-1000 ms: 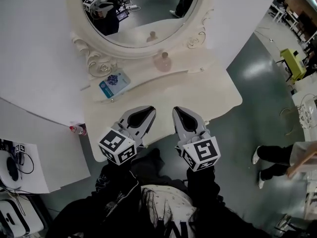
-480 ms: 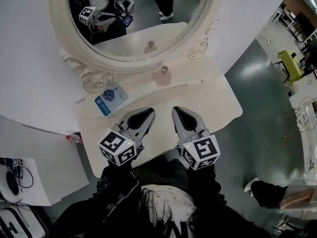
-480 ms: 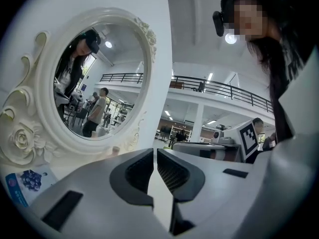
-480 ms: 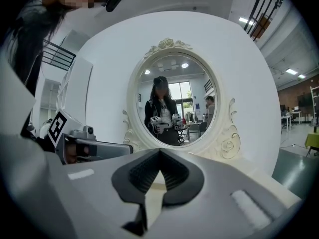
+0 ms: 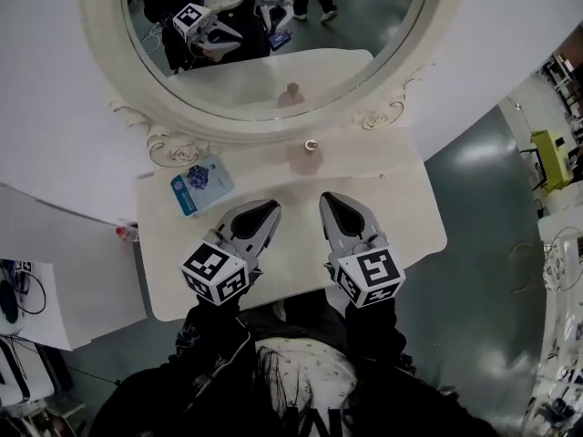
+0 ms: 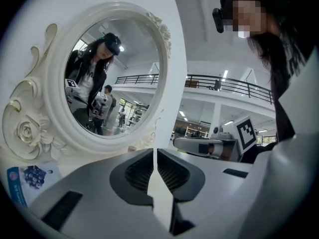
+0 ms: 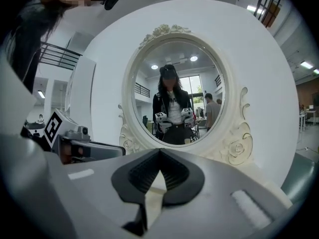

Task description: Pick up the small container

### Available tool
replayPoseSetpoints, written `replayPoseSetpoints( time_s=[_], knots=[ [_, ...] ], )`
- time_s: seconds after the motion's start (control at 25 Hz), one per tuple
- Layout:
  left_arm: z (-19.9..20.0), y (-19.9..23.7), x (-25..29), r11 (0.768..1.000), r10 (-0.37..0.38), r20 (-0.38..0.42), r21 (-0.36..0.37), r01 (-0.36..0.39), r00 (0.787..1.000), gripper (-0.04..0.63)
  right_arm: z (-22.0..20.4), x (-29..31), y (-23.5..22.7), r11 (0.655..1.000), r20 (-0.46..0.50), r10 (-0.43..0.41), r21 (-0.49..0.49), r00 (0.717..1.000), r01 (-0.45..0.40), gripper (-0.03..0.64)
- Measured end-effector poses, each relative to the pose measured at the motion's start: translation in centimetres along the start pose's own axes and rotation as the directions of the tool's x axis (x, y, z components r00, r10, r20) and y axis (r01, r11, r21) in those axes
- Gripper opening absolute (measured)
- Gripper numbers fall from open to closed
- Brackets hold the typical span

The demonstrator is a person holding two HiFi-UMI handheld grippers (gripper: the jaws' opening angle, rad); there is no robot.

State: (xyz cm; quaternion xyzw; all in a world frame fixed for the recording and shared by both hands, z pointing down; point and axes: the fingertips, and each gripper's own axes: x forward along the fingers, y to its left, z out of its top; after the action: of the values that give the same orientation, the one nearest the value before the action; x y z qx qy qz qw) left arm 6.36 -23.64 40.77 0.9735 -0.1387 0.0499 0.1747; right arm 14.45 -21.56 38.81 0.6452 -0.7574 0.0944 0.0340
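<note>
Here both grippers hover side by side over the near half of the cream bench (image 5: 401,217), pointing away from the person toward the oval mirror (image 5: 301,62). The left gripper (image 5: 264,211) has its jaws pressed together with nothing between them, and so does the right gripper (image 5: 330,202); each gripper view shows only a thin seam between the ribbed pads. The small container (image 5: 311,157), a pale pinkish bottle-like thing with a narrow neck, stands upright at the far edge of the bench, just in front of the mirror's carved frame and slightly to the right of centre. It is well apart from both grippers, though roughly in line with the right one, so that gripper looks the better placed to reach for it. The jaws would probably need to part before any approach, since closed as they are they cannot take the neck or body.

The head view alone gives the full layout: container, grippers and a blue packet (image 5: 201,183) lying flat at the far left. The left gripper view catches that packet low at its left edge and the right gripper beside it. The right gripper view faces the mirror squarely and shows the person reflected holding both grippers, but its own body hides the container.
</note>
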Motion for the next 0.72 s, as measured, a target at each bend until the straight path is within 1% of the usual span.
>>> replayPoseSetpoints(
  time_s=[0.2, 0.4, 0.48, 0.64, 0.72],
  knots=[
    [-0.1, 0.7, 2.1, 0.996, 0.085, 0.010, 0.005, -0.085, 0.996, 0.002, -0.9, 2.1, -2.2, 0.997, -0.039, 0.079, -0.001, 0.996, -0.079, -0.001],
    [-1.3, 1.1, 3.0, 0.987, 0.160, -0.010, 0.009, -0.160, 0.987, 0.002, -2.3, 3.8, -3.9, 0.991, -0.073, 0.135, -0.009, 0.988, -0.136, -0.002],
    [-1.8, 1.2, 3.3, 0.983, 0.184, -0.018, 0.009, -0.184, 0.983, 0.003, -3.1, 4.3, -4.7, 0.988, -0.095, 0.147, -0.037, 0.985, -0.151, -0.001],
    [-2.5, 1.6, 3.8, 0.974, 0.227, -0.010, 0.005, -0.227, 0.974, 0.002, -4.4, 5.6, -6.3, 0.978, -0.148, 0.152, -0.117, 0.977, -0.170, 0.000],
    [-3.2, 2.0, 3.9, 0.969, 0.249, -0.016, 0.004, -0.249, 0.968, 0.002, -4.7, 6.3, -7.0, 0.974, -0.160, 0.161, -0.136, 0.974, -0.184, -0.002]
  ],
)
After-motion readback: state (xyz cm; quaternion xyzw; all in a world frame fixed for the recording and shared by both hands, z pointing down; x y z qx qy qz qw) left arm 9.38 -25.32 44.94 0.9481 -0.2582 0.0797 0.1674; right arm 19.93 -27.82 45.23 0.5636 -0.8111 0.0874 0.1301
